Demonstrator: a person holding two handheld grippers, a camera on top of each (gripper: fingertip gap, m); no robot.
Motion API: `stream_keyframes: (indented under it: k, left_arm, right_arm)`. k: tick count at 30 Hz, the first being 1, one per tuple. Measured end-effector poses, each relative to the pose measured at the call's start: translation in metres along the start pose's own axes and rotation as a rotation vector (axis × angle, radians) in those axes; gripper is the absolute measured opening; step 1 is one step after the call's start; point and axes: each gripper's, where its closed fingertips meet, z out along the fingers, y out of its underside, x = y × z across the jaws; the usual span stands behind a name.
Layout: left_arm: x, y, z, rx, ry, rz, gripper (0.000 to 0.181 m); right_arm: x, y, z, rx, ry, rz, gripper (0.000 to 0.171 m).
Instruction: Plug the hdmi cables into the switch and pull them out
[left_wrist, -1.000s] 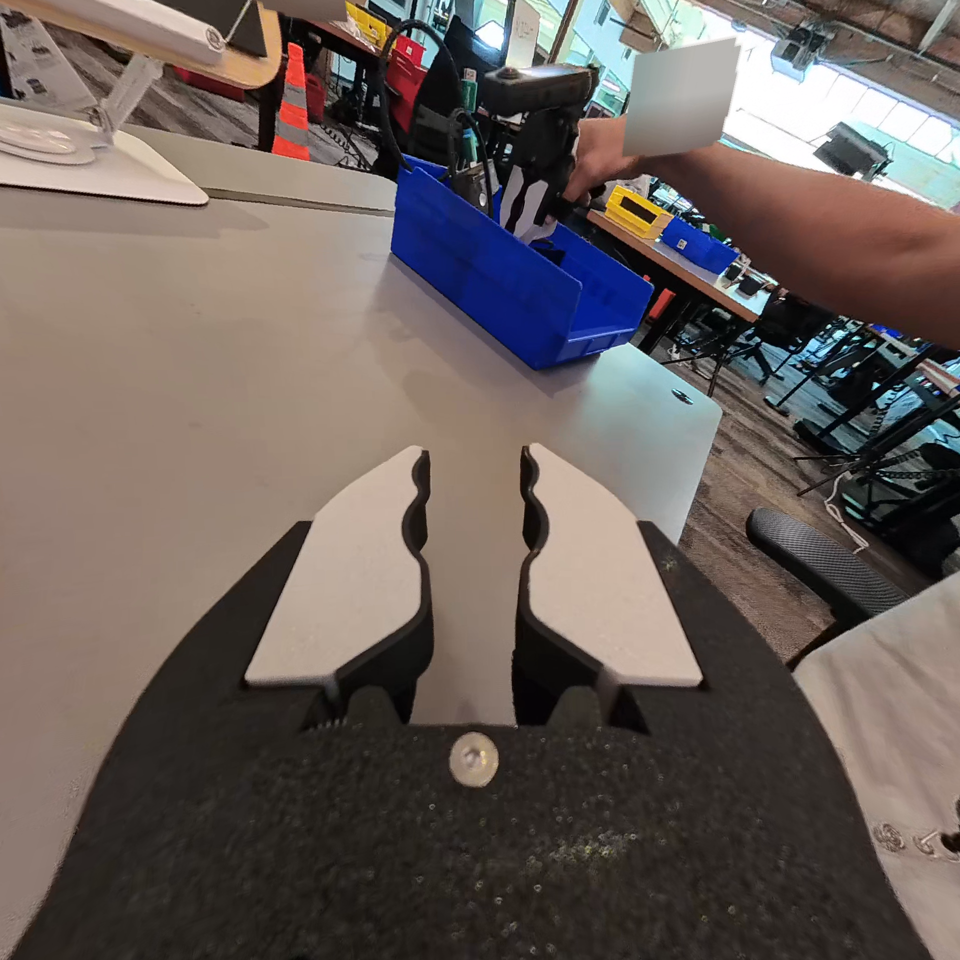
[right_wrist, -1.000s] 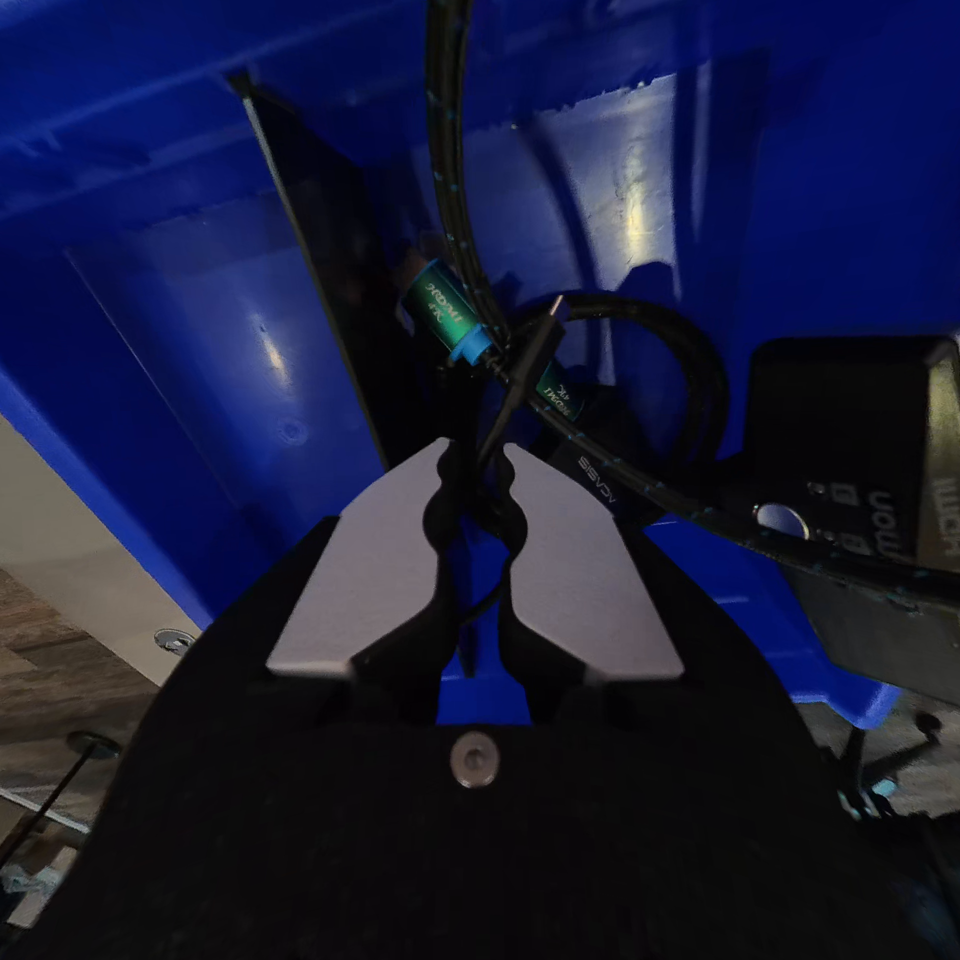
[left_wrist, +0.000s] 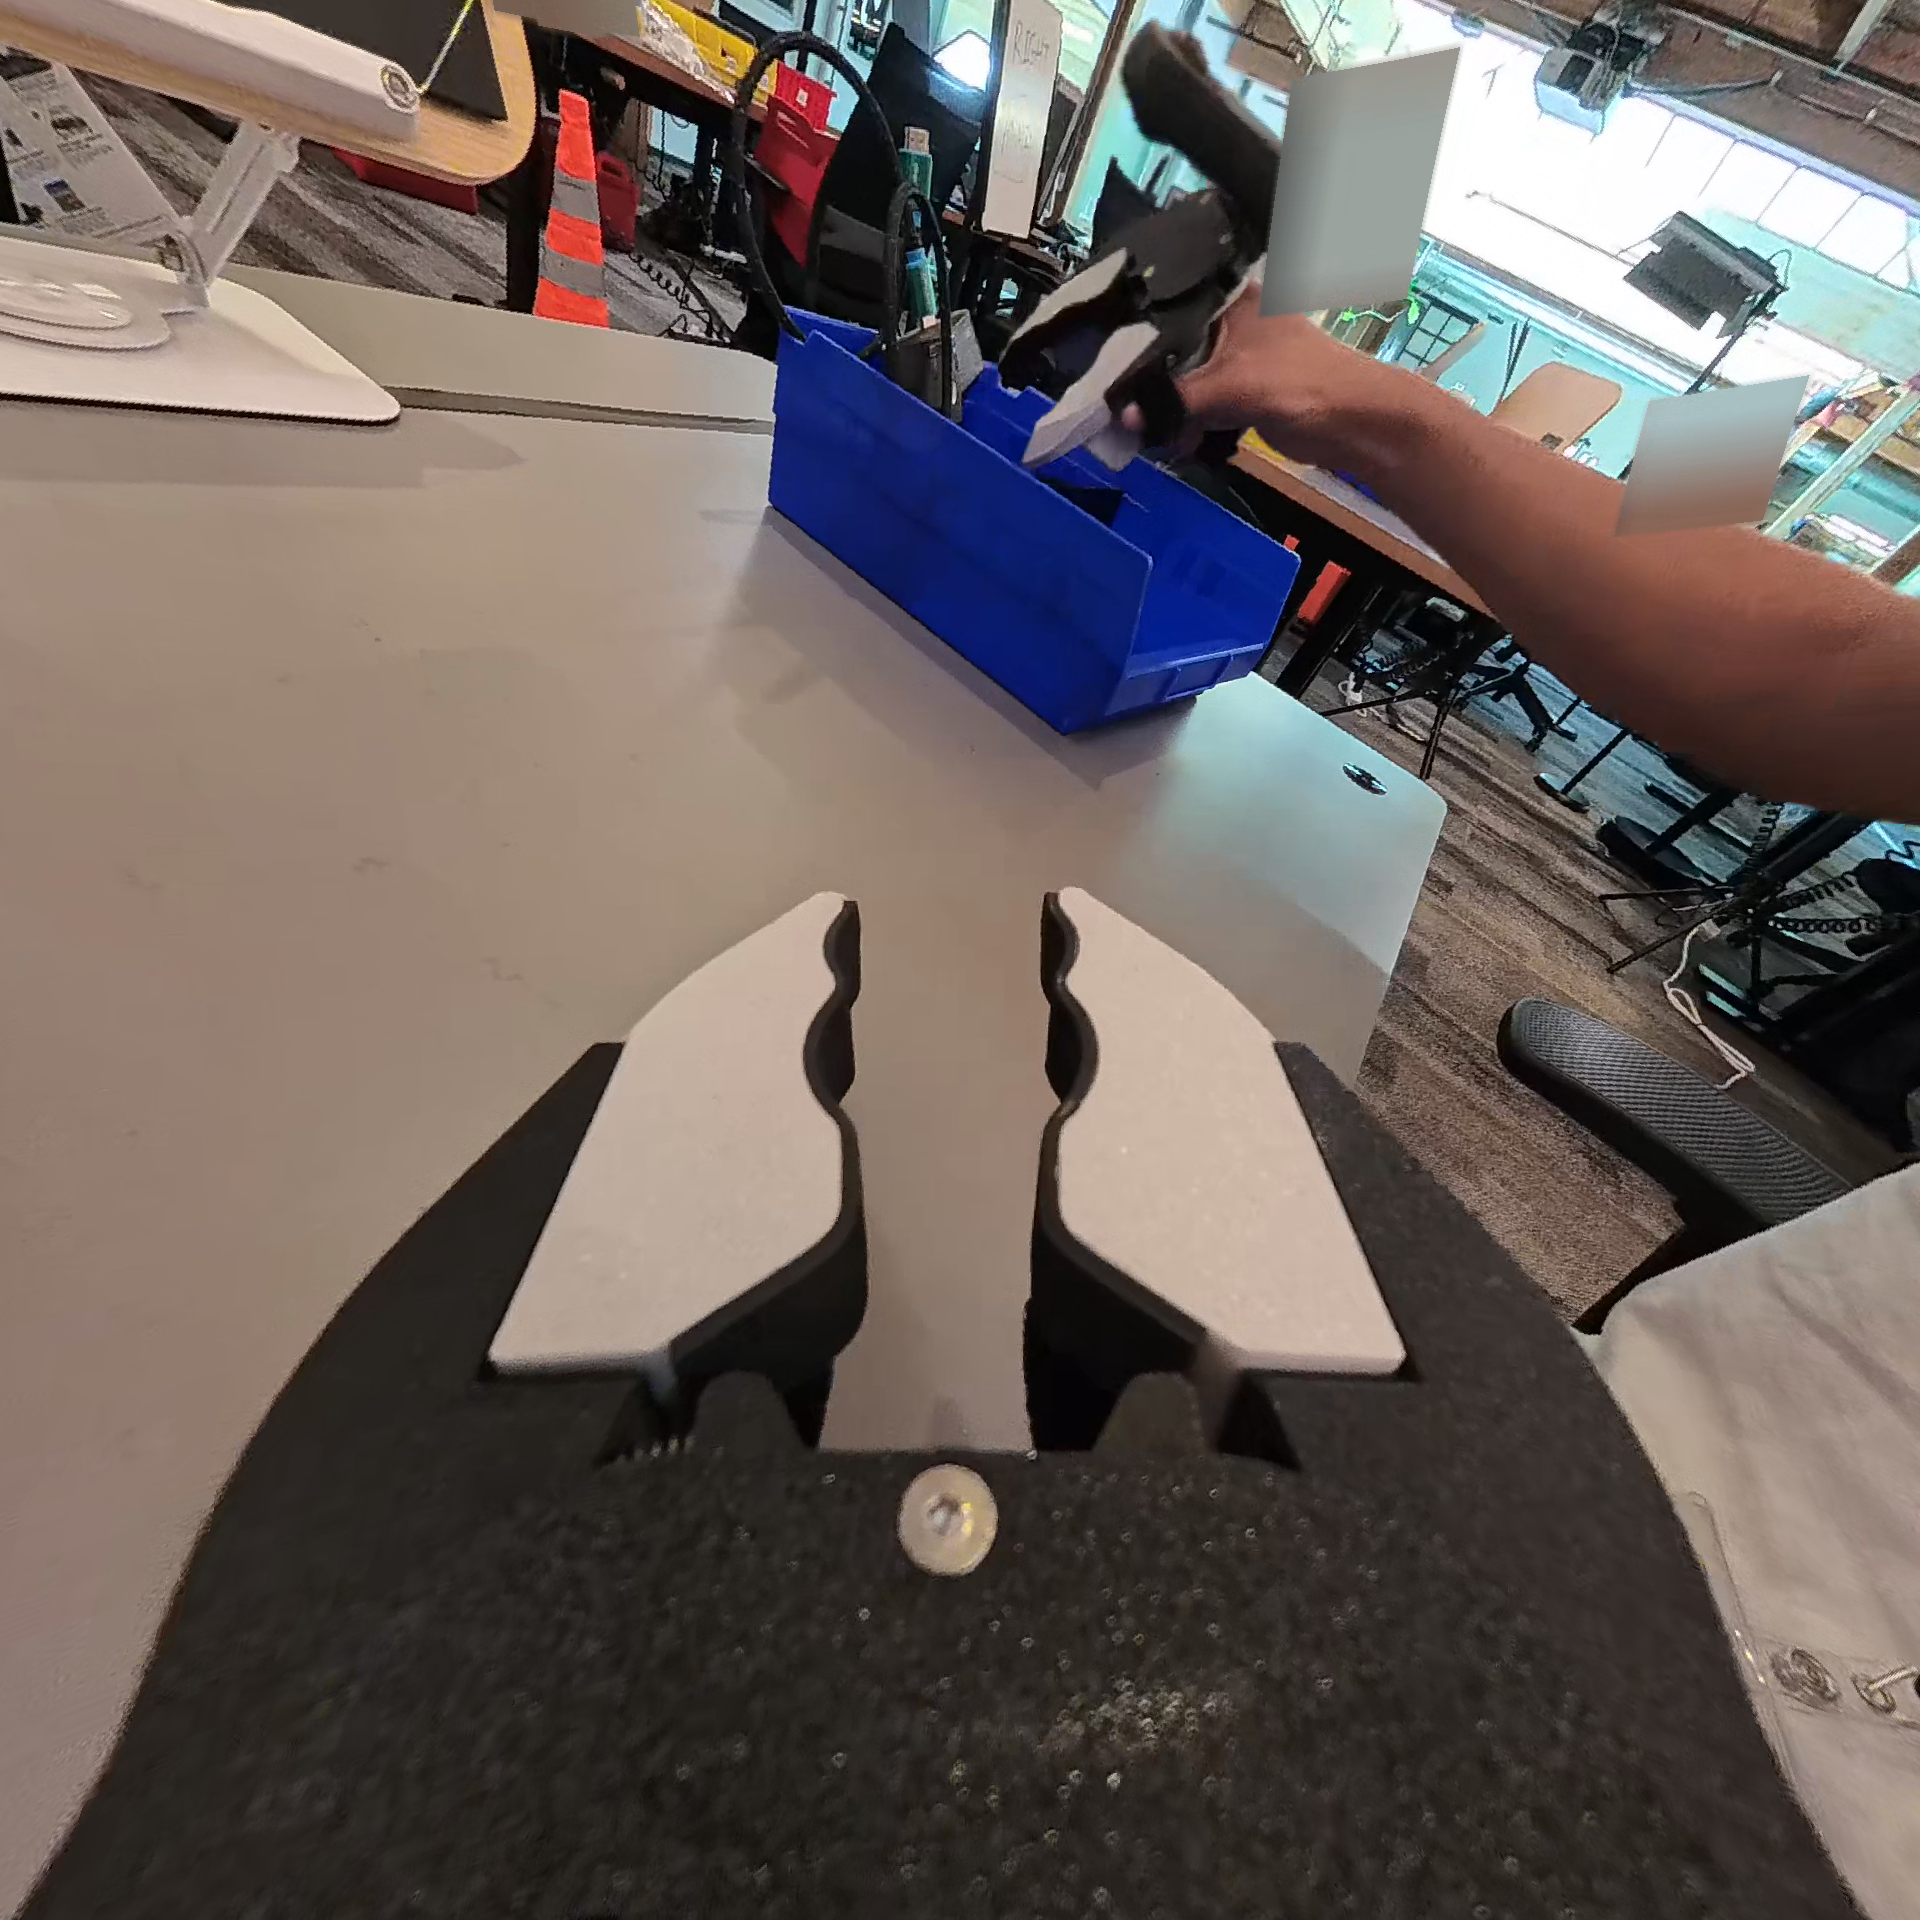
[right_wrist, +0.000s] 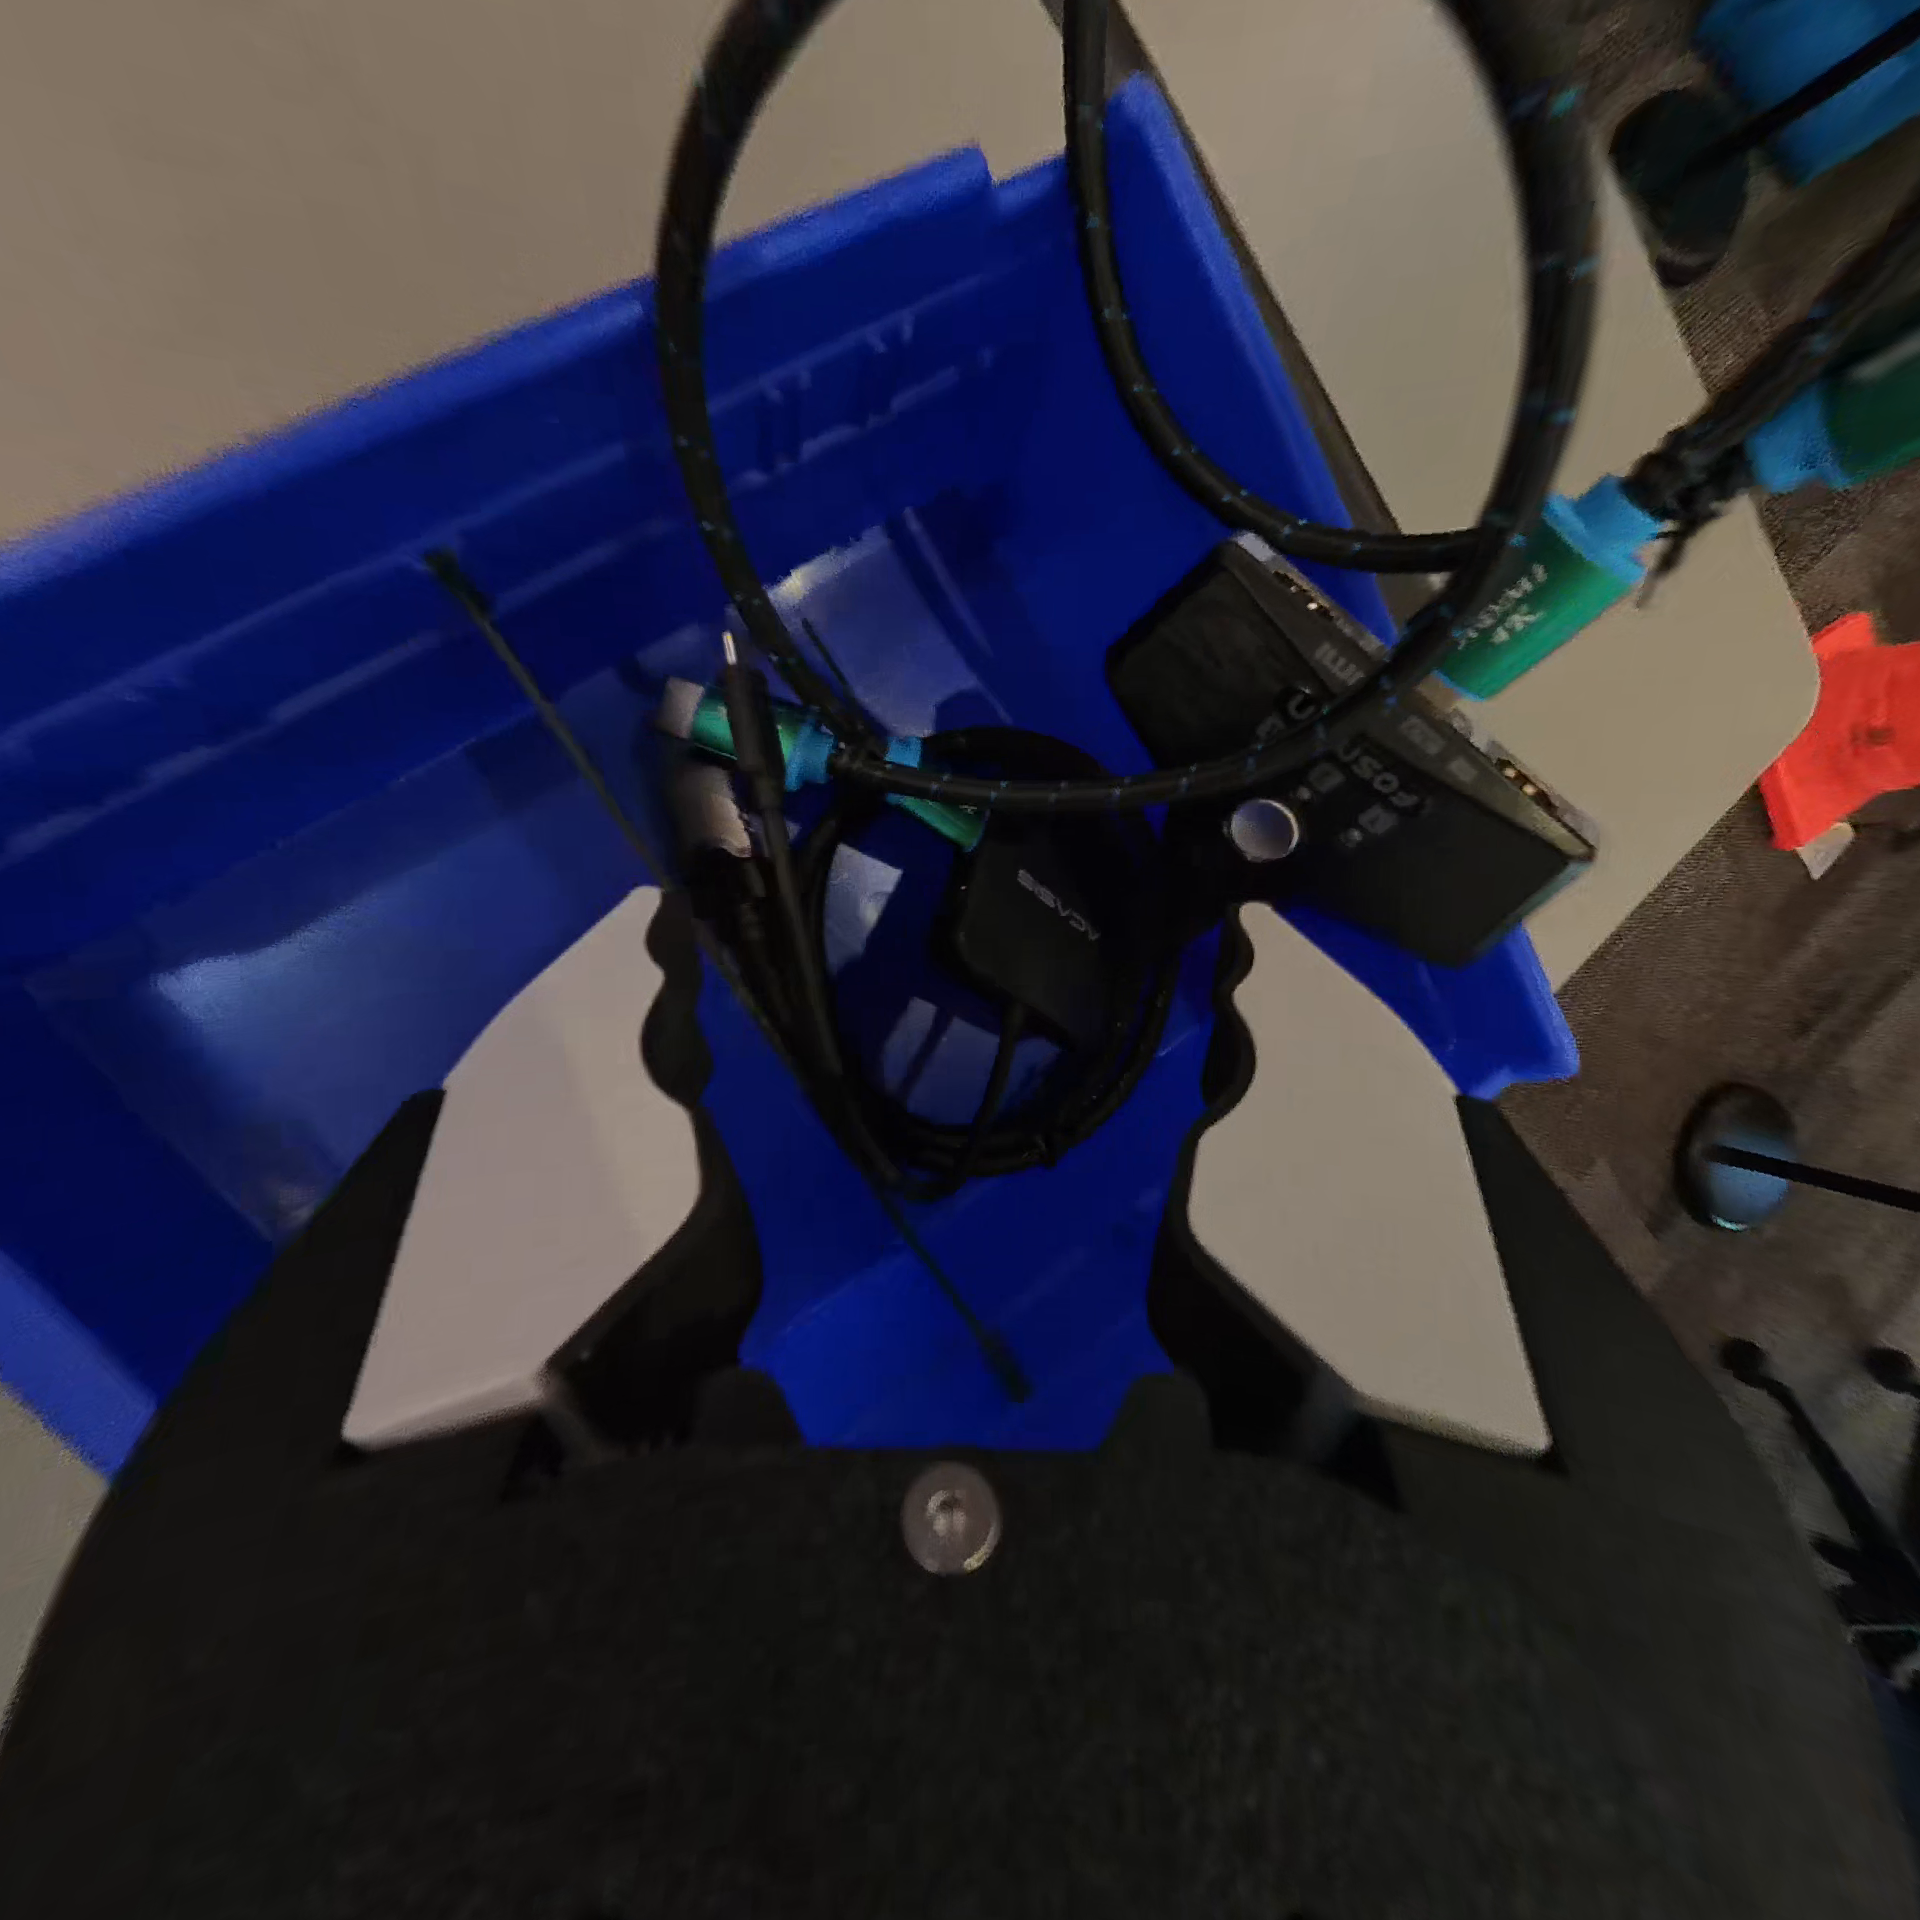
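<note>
The blue bin (left_wrist: 966, 561) stands at the far right of the grey table (left_wrist: 416, 727). In the right wrist view the bin (right_wrist: 312, 727) holds the black switch (right_wrist: 1351, 769), which leans on its right wall. Black braided HDMI cables (right_wrist: 707, 312) loop up out of it. One green plug (right_wrist: 1507, 623) hangs beside the switch and another (right_wrist: 727, 727) lies inside. A small black adapter (right_wrist: 1029, 925) lies on the bin floor. My right gripper (right_wrist: 951, 925) is wide open and empty above the bin; it also shows in the left wrist view (left_wrist: 1091, 395). My left gripper (left_wrist: 948, 914) is open and empty over bare table.
A white stand (left_wrist: 187, 343) sits at the back left of the table. The table's right edge (left_wrist: 1392, 935) drops to the floor, with a black chair (left_wrist: 1662, 1122) beside it. A thin black wire (right_wrist: 758, 790) stands up between my right fingers. A red object (right_wrist: 1860, 727) lies beyond the bin.
My right gripper has opened wide, let go of the thin black wire and pulled up and back out of the bin. The left gripper has not moved.
</note>
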Motion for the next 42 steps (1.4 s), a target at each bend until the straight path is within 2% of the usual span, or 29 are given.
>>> stream_keyframes:
  k: [2,5,7,10,13,16,18,20,21,23,27,31,38,42]
  left_arm:
    - [-0.005,-0.003,-0.005,0.006,-0.033,0.025,0.033]
    - [-0.021,-0.022,-0.029,0.078,-0.152,0.080,0.034]
    - [-0.035,-0.039,-0.057,0.143,-0.270,0.123,0.036]
    - [-0.057,-0.064,-0.112,0.230,-0.501,0.233,0.038]
    - [-0.083,-0.072,-0.166,0.248,-0.749,0.305,0.041]
    - [-0.112,-0.053,-0.196,0.163,-0.899,0.276,0.042]
    - [-0.126,-0.032,-0.201,0.106,-0.916,0.226,0.043]
    - [-0.134,-0.017,-0.197,0.063,-0.897,0.192,0.043]
    - [-0.138,-0.011,-0.194,0.030,-0.885,0.173,0.046]
    - [-0.142,-0.004,-0.189,-0.016,-0.866,0.155,0.050]
    - [-0.148,-0.006,-0.192,-0.022,-0.879,0.179,0.050]
    - [-0.152,-0.002,-0.194,-0.012,-0.863,0.124,0.050]
    - [-0.157,0.003,-0.197,-0.045,-0.896,0.138,0.049]
    - [-0.152,0.000,-0.197,-0.041,-0.902,0.155,0.048]
  right_arm:
    - [0.001,-0.004,-0.022,0.056,0.032,0.062,0.097]
    - [-0.009,-0.010,-0.066,0.179,0.106,0.142,0.088]
    - [-0.028,-0.009,-0.097,0.263,0.160,0.200,0.085]
    - [-0.069,0.002,-0.129,0.401,0.240,0.353,0.069]
    - [-0.113,0.028,-0.130,0.494,0.293,0.534,0.064]
    - [-0.154,0.049,-0.115,0.630,0.353,0.696,0.059]
    - [-0.177,0.062,-0.103,0.678,0.429,0.736,0.057]
    - [-0.194,0.062,-0.093,0.638,0.405,0.728,0.050]
    - [-0.199,0.056,-0.093,0.621,0.380,0.690,0.044]
    - [-0.194,0.050,-0.095,0.603,0.438,0.587,0.042]
    - [-0.195,0.047,-0.087,0.583,0.453,0.486,0.042]
    - [-0.197,0.045,-0.082,0.590,0.416,0.499,0.043]
    - [-0.201,0.047,-0.084,0.624,0.352,0.559,0.044]
    - [-0.207,0.036,-0.089,0.678,0.300,0.533,0.056]
